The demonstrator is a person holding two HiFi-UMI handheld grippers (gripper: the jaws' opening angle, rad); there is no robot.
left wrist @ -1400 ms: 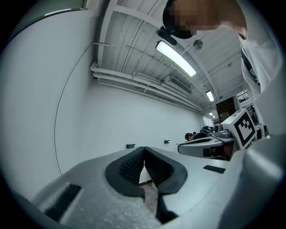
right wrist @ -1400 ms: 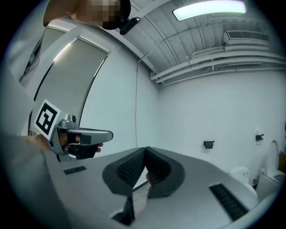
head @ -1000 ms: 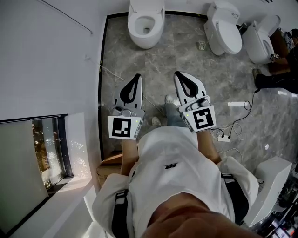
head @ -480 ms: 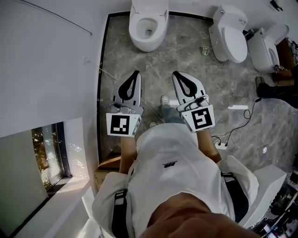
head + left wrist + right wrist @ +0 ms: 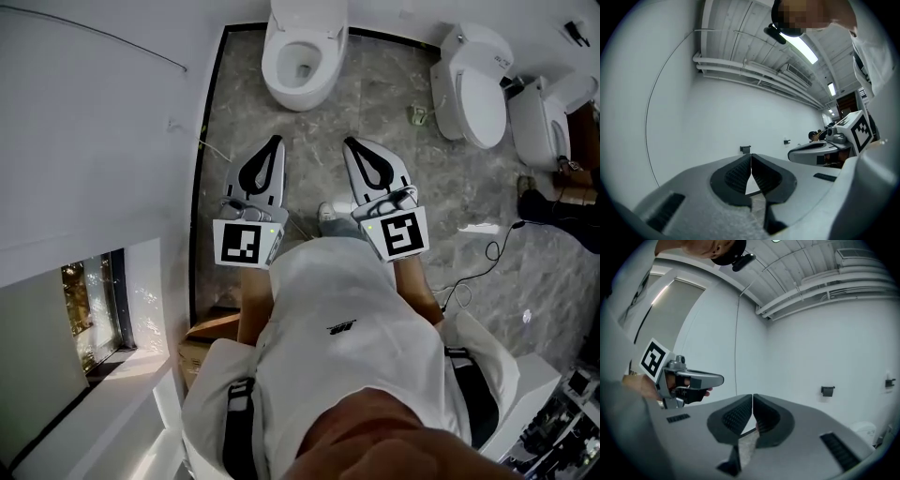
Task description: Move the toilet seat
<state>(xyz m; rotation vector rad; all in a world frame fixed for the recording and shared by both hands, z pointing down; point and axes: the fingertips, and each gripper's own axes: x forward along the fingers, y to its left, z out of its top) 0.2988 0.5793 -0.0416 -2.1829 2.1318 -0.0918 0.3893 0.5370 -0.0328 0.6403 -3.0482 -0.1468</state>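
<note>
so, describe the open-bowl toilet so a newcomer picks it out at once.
On the grey marble floor, follow the white wall at the head view's left. The toilet closest to it, at top centre, is the one. Its bowl lies open; the middle toilet and the far-right toilet have their lids shut.

bathroom-fixture showroom or test room: toilet (image 5: pixel 302 56), second toilet (image 5: pixel 473 84), third toilet (image 5: pixel 539 117) in row on marble floor (image 5: pixel 375 108).
</note>
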